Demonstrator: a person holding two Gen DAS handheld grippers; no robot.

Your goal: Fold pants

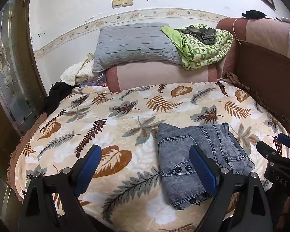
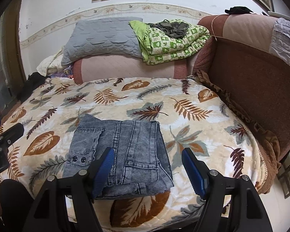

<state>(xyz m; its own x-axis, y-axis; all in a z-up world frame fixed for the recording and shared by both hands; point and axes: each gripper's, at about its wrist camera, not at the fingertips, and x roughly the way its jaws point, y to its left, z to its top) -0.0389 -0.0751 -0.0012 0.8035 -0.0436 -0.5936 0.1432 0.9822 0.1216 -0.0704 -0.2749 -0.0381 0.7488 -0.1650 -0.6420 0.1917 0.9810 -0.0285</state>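
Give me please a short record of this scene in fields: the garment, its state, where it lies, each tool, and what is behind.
garment: grey denim pants
state: folded into a compact rectangle, lying flat
surface: leaf-print blanket
left tool: open, holding nothing, apart from the pants
right tool: open, holding nothing, at the near edge of the pants
behind: grey pillow and folded green quilt on a pink cushion
task: fold looks finished
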